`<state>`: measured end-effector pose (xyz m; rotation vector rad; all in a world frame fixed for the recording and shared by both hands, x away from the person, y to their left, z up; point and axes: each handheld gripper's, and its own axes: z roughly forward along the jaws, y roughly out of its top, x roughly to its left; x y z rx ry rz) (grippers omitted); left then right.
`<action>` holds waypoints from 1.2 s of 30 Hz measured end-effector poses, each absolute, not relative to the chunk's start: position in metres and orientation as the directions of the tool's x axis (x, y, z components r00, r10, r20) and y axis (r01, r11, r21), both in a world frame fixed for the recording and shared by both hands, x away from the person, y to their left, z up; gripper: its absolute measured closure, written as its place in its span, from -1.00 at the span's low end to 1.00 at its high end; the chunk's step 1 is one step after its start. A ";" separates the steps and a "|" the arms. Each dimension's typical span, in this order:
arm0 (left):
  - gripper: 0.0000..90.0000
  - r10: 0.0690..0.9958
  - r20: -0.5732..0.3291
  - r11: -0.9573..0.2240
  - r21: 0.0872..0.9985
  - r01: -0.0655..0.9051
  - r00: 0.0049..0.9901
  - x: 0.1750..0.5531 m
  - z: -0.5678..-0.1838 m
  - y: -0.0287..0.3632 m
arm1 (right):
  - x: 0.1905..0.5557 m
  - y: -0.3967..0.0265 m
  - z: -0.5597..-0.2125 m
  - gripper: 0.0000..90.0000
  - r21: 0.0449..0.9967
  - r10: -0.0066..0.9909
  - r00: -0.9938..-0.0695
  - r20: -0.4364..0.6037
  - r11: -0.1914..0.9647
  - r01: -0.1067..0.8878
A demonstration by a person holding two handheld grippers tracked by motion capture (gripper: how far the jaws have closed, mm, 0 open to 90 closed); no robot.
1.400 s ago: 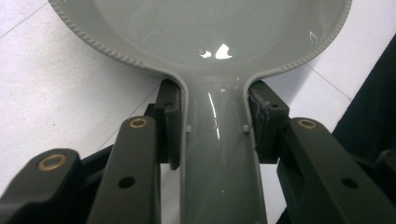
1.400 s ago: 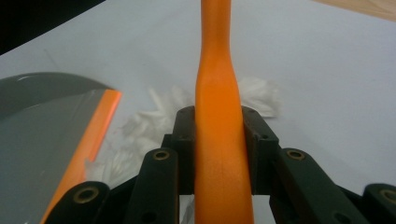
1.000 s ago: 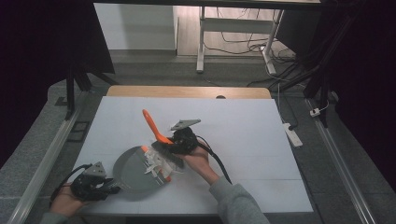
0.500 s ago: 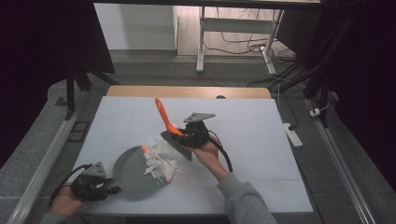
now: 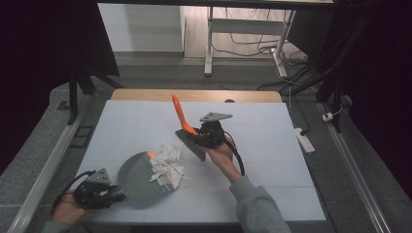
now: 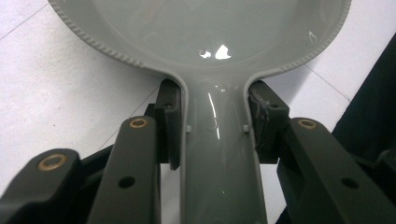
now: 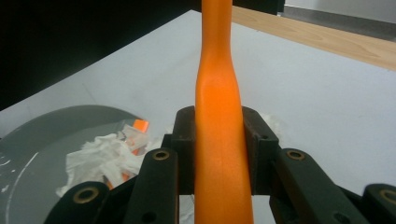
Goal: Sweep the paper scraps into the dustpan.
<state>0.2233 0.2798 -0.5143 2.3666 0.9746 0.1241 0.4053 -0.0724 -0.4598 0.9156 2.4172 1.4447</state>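
No brand, label or writing can be read on any of the things. The left gripper [image 5: 99,191] is closed on the handle of the grey dustpan [image 5: 138,177]; in the left gripper view the handle [image 6: 219,154] is seen clamped between both pads, with the pan's ribbed rim ahead. The dustpan lies flat on the table [image 5: 262,145] near its front left corner, and white paper scraps [image 5: 165,162] are heaped over its far right edge and spill onto the table. The right gripper [image 5: 206,136] is closed on the orange handle of the brush [image 5: 187,133], which is held above the table, just beyond the scraps, handle tilted up and away. In the right gripper view the handle [image 7: 219,140] is pressed between the pads. The table top is pale and matte, with a wooden strip [image 5: 194,94] along its far edge. Beyond it a grey floor, a white desk frame [image 5: 210,43] and loose cables [image 5: 252,36] are seen; dark drapes hang at both sides.
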 end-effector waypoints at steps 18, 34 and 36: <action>0.38 0.669 -0.128 -0.572 0.541 0.617 0.732 0.224 -0.515 0.280 | 0.453 -0.080 -0.465 0.56 0.831 0.687 -0.714 0.134 0.315 0.458; 0.38 0.664 -0.128 -0.576 0.541 0.613 0.737 0.226 -0.514 0.279 | 0.489 -0.057 -0.483 0.56 0.786 0.702 -0.707 0.086 0.388 0.481; 0.38 0.664 -0.130 -0.575 0.541 0.613 0.737 0.226 -0.515 0.279 | 0.492 -0.051 -0.485 0.56 0.775 0.702 -0.708 0.082 0.401 0.488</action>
